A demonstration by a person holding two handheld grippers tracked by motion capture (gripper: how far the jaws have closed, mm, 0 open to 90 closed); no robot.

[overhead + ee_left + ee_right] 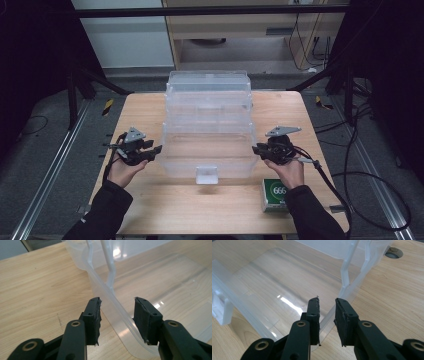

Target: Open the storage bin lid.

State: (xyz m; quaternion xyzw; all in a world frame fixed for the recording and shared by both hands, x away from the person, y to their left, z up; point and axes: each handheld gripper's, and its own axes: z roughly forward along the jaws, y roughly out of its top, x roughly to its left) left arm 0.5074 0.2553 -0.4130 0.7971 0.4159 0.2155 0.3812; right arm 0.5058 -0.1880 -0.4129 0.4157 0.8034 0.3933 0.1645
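Claws are being set on the two short ends of the clear plastic bin (207, 125), which stands at the middle of the table (150, 205), so the step in hand is judged to be taking hold of its rim. Left claw (117, 312) straddles the rim with a clear gap either side, nothing gripped; right claw (327, 315) stands narrow about the opposite rim, pads close to it, contact not certain. Next, both must close squarely on the rim before any lift.

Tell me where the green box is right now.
In the high view, the green box lies on the table's near right corner, just beside the right hand and right of the clear bin's front latch.
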